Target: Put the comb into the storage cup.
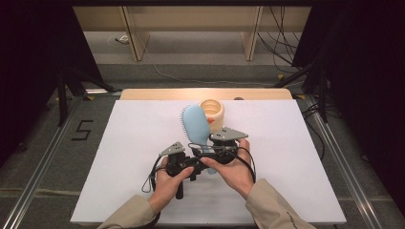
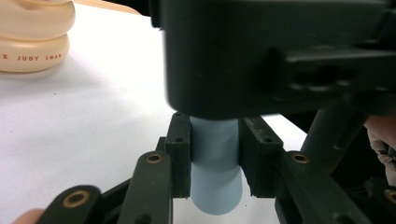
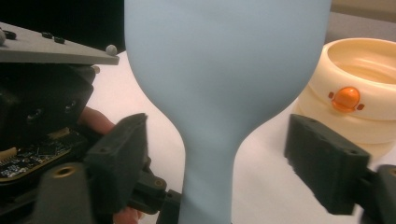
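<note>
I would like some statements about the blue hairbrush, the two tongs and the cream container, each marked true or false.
1. The left tongs grip the handle of the blue hairbrush. True.
2. The right tongs press on the brush neck. False: their pads stand apart from it on both sides.
3. The cream container stands on the white table beyond the brush. True.
4. The container carries a green button. False: the button is orange.
5. The brush lies flat on the table, untouched. False: it is held by the handle.
</note>
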